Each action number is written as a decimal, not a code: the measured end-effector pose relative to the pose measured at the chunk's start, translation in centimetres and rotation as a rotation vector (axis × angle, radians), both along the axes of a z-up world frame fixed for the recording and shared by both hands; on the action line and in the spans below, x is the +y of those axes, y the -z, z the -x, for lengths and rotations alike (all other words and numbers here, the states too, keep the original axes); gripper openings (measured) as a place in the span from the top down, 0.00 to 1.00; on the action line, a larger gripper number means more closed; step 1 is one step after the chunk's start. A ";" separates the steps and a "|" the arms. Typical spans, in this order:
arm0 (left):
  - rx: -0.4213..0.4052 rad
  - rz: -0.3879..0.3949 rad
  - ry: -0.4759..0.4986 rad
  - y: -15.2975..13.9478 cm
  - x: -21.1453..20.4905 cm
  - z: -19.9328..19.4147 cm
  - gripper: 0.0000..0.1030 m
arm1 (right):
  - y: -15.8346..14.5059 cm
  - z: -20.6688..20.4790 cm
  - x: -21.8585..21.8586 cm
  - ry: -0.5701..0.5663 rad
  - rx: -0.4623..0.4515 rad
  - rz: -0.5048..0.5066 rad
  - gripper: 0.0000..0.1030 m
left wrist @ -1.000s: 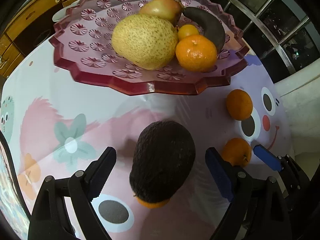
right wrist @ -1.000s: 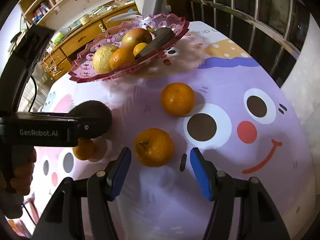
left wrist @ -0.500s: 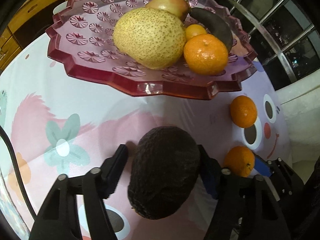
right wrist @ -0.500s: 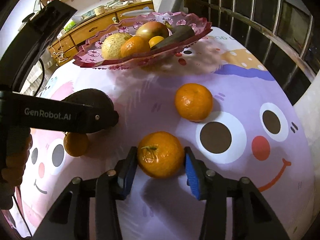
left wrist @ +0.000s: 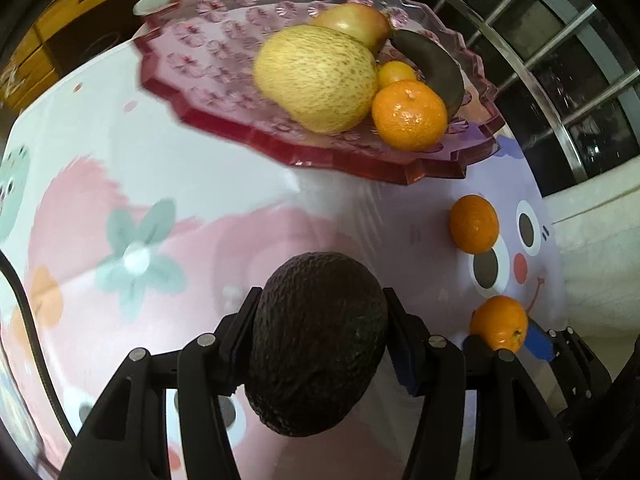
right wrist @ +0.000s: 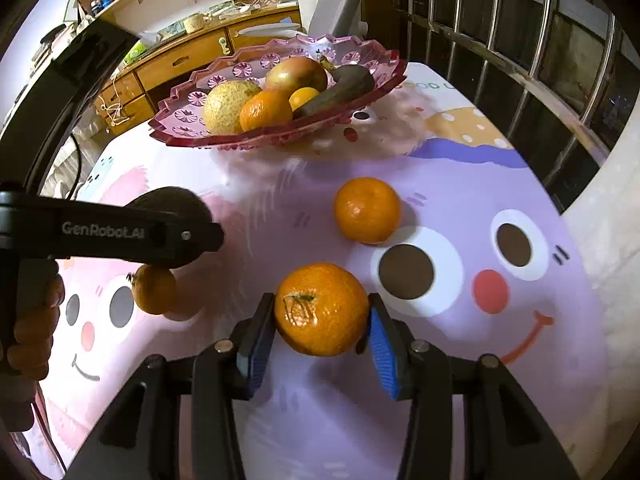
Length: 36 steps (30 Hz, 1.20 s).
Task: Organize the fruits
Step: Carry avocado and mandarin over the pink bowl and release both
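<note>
Looking along my left tongs, I have the dark, rough-skinned avocado clamped between the two black fingers; the jaws have just been closing on it and both pads now press its sides, with its narrow end pointing back toward me. Beyond it the pink scalloped plastic fruit dish sits on the cartoon-printed tablecloth and holds a big speckled yellow pear, a reddish-yellow apple, a blackened banana, a large orange mandarin and a small yellow-orange citrus tucked behind it. To the right a loose mandarin lies on the cloth well apart from the dish, and lower right another one sits in my right tongs' blue pads. Along my right tongs, that stem-up orange mandarin is gripped narrowly between the blue ribbed pads, the jaws having just drawn in on it. The loose mandarin rests just past it on the purple face print. At left my left tongs' black finger crosses the view with the avocado behind it, and a small orange kumquat-like fruit lies just below that finger on the cloth. The dish stands farther back with its fruit.
</note>
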<state>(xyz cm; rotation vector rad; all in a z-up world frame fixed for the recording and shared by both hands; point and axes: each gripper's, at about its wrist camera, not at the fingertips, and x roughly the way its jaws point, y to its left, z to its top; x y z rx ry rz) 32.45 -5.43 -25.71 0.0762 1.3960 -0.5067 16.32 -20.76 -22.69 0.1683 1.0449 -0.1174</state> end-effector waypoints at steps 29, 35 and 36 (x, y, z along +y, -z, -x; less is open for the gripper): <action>-0.037 0.008 -0.412 -10.2 4.7 -3.7 0.46 | -12.7 -12.6 -6.4 -0.242 -0.024 -0.025 0.56; -0.070 0.034 -0.471 -10.3 4.0 -6.7 0.46 | -12.9 -17.0 -7.6 -0.262 -0.050 -0.025 0.56; -0.072 0.038 -0.476 -10.3 3.9 -7.1 0.46 | -12.9 -17.8 -7.7 -0.268 -0.054 -0.028 0.56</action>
